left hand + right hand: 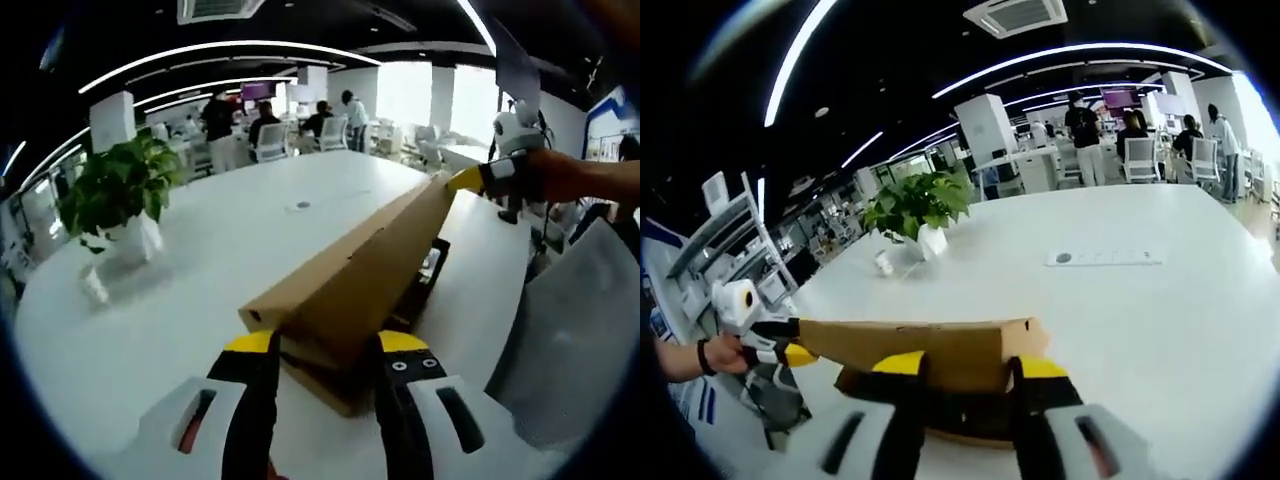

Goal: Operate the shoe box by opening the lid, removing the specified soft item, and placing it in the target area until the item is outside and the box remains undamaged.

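Observation:
A brown cardboard shoe box lies on the white table [200, 270]. Its lid [350, 280] is raised and tilted up above the base [335, 390], and a dark slice of the inside [428, 275] shows under it. My left gripper [325, 345] has the lid's near end between its yellow-tipped jaws. My right gripper [468, 180] is at the lid's far end. In the right gripper view the lid [930, 345] sits between the right gripper's [970, 365] jaws, with the base [960, 425] below and the left gripper [790, 352] at the other end. The box's contents are hidden.
A potted plant [120, 190] [920, 205] stands on the table with a small white object [95, 285] [883, 265] beside it. A flat strip [1105, 258] lies mid-table. A grey chair back [580, 330] is close on the right. People and chairs are far behind.

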The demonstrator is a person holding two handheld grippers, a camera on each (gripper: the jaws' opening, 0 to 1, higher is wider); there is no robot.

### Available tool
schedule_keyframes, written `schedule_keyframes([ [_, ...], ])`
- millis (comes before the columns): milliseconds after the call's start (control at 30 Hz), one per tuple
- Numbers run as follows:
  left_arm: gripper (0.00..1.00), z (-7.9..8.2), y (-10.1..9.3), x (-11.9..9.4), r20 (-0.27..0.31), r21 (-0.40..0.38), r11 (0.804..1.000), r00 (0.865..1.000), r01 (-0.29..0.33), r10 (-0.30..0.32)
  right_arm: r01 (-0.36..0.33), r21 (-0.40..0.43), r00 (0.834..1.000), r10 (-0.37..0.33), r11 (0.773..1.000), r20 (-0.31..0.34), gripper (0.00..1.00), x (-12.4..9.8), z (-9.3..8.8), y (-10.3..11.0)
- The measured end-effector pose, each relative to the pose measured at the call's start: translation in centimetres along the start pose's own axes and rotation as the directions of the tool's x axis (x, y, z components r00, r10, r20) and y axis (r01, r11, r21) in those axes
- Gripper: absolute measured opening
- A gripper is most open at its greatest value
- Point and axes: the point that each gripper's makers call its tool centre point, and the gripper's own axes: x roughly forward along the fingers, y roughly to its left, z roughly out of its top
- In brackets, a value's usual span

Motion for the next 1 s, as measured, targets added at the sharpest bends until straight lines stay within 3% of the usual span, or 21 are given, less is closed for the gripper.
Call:
schedule_keyframes([
  [433, 0.31, 1.2, 1.3, 0.6, 0.015, 0.096, 0.99, 0.995, -0.1, 0.099, 0.008, -0.015, 1.0, -0.008, 1.0, 0.027, 0.3, 0.2, 1.6, 0.0],
  [567, 0.3, 1.6, 2.0, 0.9, 0.024, 0.076, 0.991, 0.993, -0.114, 0.112, 0.011, -0.029, 0.999, -0.01, 1.0, 0.036, 0.3, 0.3, 2.2, 0.2],
  [733, 0.21, 2.3, 3.2, 0.8, 0.052, 0.041, 0.986, 0.986, -0.16, 0.158, 0.02, -0.056, 0.998, -0.017, 0.998, 0.055, 0.29, 0.6, 3.3, 0.3],
  [1000, 0.17, 2.9, 3.8, 0.9, 0.073, 0.012, 0.983, 0.98, -0.184, 0.183, 0.011, -0.071, 0.998, -0.007, 0.997, 0.063, 0.29, 0.8, 4.2, 0.7],
])
